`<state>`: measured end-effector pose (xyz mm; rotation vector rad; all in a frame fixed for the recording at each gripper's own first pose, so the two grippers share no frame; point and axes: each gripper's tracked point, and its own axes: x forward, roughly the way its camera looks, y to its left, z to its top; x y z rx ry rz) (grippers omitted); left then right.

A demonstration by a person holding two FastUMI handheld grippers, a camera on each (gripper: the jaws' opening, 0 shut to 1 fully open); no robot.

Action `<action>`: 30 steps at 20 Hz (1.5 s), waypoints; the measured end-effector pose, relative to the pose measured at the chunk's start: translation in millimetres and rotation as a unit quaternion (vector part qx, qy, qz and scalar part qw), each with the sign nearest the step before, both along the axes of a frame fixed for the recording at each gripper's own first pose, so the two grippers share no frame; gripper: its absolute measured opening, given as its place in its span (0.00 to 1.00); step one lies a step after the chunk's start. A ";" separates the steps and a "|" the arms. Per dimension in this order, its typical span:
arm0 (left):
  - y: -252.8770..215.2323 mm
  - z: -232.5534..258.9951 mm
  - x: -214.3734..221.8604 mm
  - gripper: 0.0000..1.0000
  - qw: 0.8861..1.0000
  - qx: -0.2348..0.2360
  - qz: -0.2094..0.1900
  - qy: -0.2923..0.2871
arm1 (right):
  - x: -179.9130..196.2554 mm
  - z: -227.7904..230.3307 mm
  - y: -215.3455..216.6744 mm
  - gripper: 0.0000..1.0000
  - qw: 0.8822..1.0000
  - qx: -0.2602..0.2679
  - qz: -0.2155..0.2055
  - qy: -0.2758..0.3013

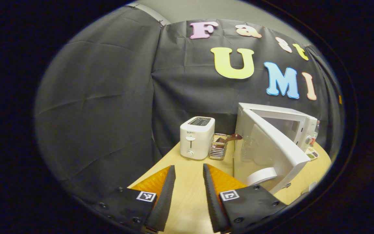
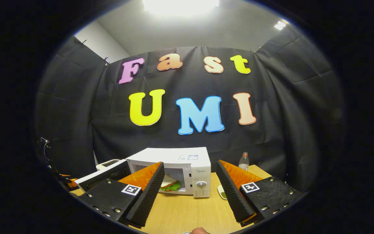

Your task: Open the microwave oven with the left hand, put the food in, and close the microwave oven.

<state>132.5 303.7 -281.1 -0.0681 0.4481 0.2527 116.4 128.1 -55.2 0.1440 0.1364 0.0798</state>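
A: Nearest in the left gripper view, what does your left tool show?

B: My left tool stands spread, its two fingers apart with nothing between them. It hangs over the pale wooden surface, pinching nothing.

A: And past it?

B: Just beyond, to the right, the microwave door stands swung wide open, its inner face turned toward me. A roll of white tape lies at the door's foot. Farther back on the left stands a white toaster, upright. Beside it, between toaster and door, sits a small wire basket with brown items in it. Behind the door is the microwave oven itself.

A: Now the right gripper view, near to far.

B: My right tool is likewise spread, fingers well apart, gripping nothing. A fingertip shows at the bottom edge of this view. Beyond the bare surface the microwave oven faces me with its cavity open.

A: Where is the food?

B: The sandwich, bread over green leaf, lies inside the cavity, on its floor. A dial sits on the control panel to its right. A small dish rests on the surface just right of the oven. Behind that, a clear bottle stands upright.
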 end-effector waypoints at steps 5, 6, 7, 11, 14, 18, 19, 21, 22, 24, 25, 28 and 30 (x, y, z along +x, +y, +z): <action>-29.7 -3.6 6.5 0.34 0.999 -0.004 -0.034 0.009 | -12.0 0.3 -21.5 0.96 1.000 0.009 -0.013 0.002; -26.2 -2.4 7.4 0.13 1.000 0.007 -0.028 0.003 | -15.0 0.6 -25.4 0.96 1.000 0.008 -0.016 0.002; -39.9 -2.5 9.0 0.08 0.999 -0.003 -0.040 0.003 | -15.9 1.1 -28.9 0.96 1.000 0.008 -0.018 0.001; -63.6 5.5 3.7 0.07 0.998 -0.001 -0.061 0.007 | -30.0 5.7 -44.6 0.96 1.000 0.001 -0.026 -0.003; -88.7 9.5 3.8 0.07 0.997 -0.003 -0.076 0.007 | -42.3 7.5 -56.0 0.96 1.000 0.007 -0.026 -0.007; -133.6 15.9 8.5 0.07 0.995 -0.003 -0.101 0.003 | -58.0 1.4 -72.4 0.96 1.000 0.012 -0.023 0.001; -144.9 17.9 10.5 0.07 0.994 -0.002 -0.108 0.001 | -60.8 0.8 -78.5 0.96 1.000 0.011 -0.023 0.002; -170.5 19.1 14.4 0.07 0.993 -0.003 -0.120 0.000 | -67.2 -2.0 -86.9 0.96 1.000 0.013 -0.018 0.004; -183.3 19.2 15.5 0.07 0.992 -0.004 -0.126 0.000 | -70.7 -2.4 -90.2 0.96 1.000 0.014 -0.014 0.006; -206.6 23.1 19.2 0.07 0.991 -0.003 -0.137 -0.006 | -74.7 -4.5 -96.9 0.96 1.000 0.015 -0.005 0.007; -215.8 25.2 18.8 0.07 0.990 -0.003 -0.142 -0.008 | -76.8 -5.7 -101.3 0.96 1.000 0.012 -0.002 0.007; -242.8 24.3 26.7 0.07 0.987 -0.010 -0.161 -0.005 | -81.1 -10.0 -111.3 0.96 1.000 0.012 -0.006 0.014; -258.0 26.2 34.8 0.07 0.984 -0.013 -0.176 -0.007 | -81.5 -11.6 -112.5 0.96 1.000 0.018 -0.010 0.016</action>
